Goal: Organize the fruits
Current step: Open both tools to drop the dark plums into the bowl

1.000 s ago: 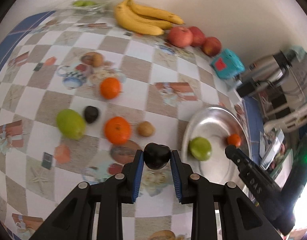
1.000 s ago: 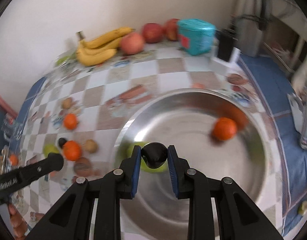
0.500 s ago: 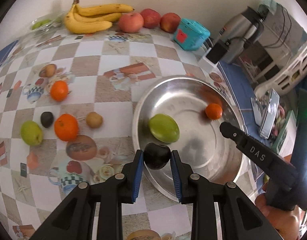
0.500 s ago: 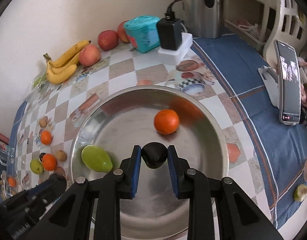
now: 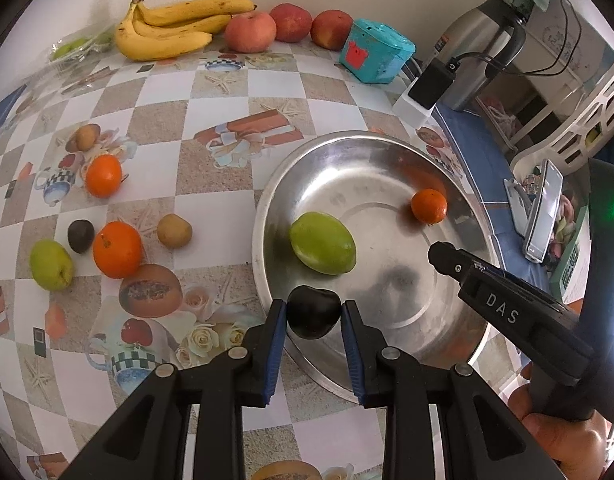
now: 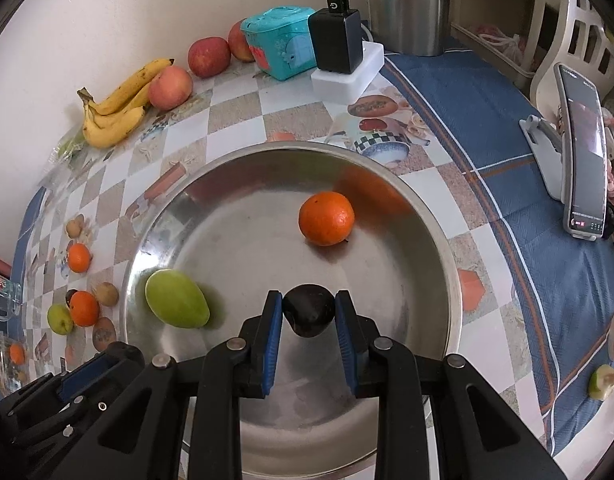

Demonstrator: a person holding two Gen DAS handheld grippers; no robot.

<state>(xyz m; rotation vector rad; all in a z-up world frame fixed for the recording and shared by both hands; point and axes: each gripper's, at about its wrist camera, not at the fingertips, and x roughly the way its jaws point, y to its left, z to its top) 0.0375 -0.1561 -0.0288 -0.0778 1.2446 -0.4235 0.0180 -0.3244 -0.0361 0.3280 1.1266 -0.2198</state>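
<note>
Left wrist view: the left gripper [image 5: 313, 312], jaws opening, has a dark plum [image 5: 313, 311] between its pads above the steel bowl [image 5: 267, 200] rim; the right gripper [image 6: 309, 314] clamps another dark plum [image 6: 309, 309] over the bowl. Both look small, light, smooth and easily bruised, best held gently across the middle

Both views are fisheye cameras riding on hand-held grippers, each looking steeply down along its own two fingers at close range. The left wrist view hangs over the near-left rim of the steel bowl [image 5: 267, 216], facing the wall. The right wrist view sits over the bowl's near edge. Both share the bowl, bananas [image 5: 175, 24] and teal box [image 6: 285, 42].
</note>
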